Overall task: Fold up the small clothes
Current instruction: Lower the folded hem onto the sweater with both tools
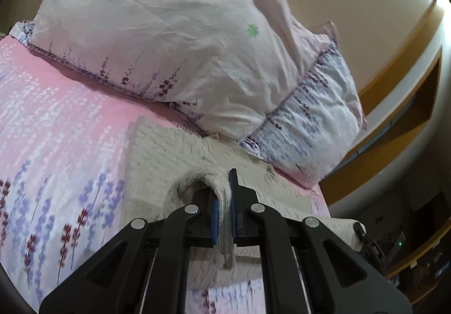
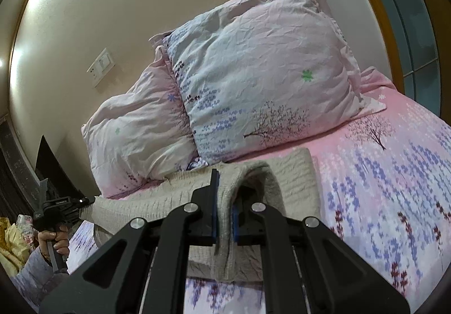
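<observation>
On the bed [image 1: 56, 105], over a pink sheet printed with lavender sprigs, we find a beige knitted garment [image 1: 169, 150] spread flat, its far edge just short of the pillows; we hold it at two points; no bin, basket or drawer shows in either view, so we log nothing as contained.

Left gripper [image 1: 224, 201]: blue pads pressed together on a ribbed fold of the knit, which loops up over the left finger and hangs down between the jaws; right gripper [image 2: 225, 201]: likewise pinching a thick ribbed fold, the cloth draped over its right finger and trailing toward the camera; both held edges are lifted off the sheet while the rest lies on it.

Right wrist view: the left gripper [image 2: 60, 208] appears small at the left edge, a hand [image 2: 55, 240] around its handle and a sleeve below it, the knit stretched from it across to us.

Two flowered pillows [image 2: 262, 74] lean against the cream wall; a wall switch plate [image 2: 101, 67] sits above them.

Hard to make out: which part of the garment each fold is; the dark shelving [image 1: 417, 254] at lower right of the left view, its contents unreadable; the sheet near the lens is blurred.
</observation>
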Available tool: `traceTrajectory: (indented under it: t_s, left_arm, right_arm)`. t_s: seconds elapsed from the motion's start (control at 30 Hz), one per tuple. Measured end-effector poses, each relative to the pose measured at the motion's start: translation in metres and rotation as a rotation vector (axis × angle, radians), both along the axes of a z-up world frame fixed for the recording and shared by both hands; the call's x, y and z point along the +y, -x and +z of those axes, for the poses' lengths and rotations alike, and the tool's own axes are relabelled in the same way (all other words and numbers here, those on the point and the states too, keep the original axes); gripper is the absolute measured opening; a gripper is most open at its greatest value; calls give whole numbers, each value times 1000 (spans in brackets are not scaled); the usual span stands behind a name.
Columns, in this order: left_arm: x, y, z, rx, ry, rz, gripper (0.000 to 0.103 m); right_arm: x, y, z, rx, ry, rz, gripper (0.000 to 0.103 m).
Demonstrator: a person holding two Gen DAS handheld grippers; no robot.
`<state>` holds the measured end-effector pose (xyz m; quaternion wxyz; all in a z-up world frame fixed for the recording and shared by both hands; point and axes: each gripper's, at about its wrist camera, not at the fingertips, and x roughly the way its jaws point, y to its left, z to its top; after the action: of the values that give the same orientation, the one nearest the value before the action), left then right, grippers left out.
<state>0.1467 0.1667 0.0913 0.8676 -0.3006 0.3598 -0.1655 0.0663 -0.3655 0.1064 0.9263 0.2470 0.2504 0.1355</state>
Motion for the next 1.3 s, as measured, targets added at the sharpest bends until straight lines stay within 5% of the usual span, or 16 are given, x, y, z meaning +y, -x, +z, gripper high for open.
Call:
traceTrajectory:
  t_s: [0.4, 0.7, 0.9, 1.0, 1.1, 1.3]
  left_arm:
    - [-17, -78, -30, 82, -128, 39, 6]
    - [-11, -100, -69, 188, -59, 87, 6]
    - [-11, -105, -78, 212, -22, 77, 6]
    - [-11, -105, -78, 217, 2, 60, 6]
    - [-10, -105, -80, 230, 36, 51, 6]
    - [-10, -106, -78, 223, 55, 77, 6]
  right_arm:
    - [10, -81, -34, 149, -25, -80, 7]
    - [0, -125, -82, 329, -86, -139, 9]
    - [-3, -128, -88, 372, -125, -108, 33]
    - [-7, -120, -82, 373, -127, -94, 32]
    - [-11, -115, -82, 393, -146, -70, 10]
    - [-20, -123, -79, 347, -210, -126, 8]
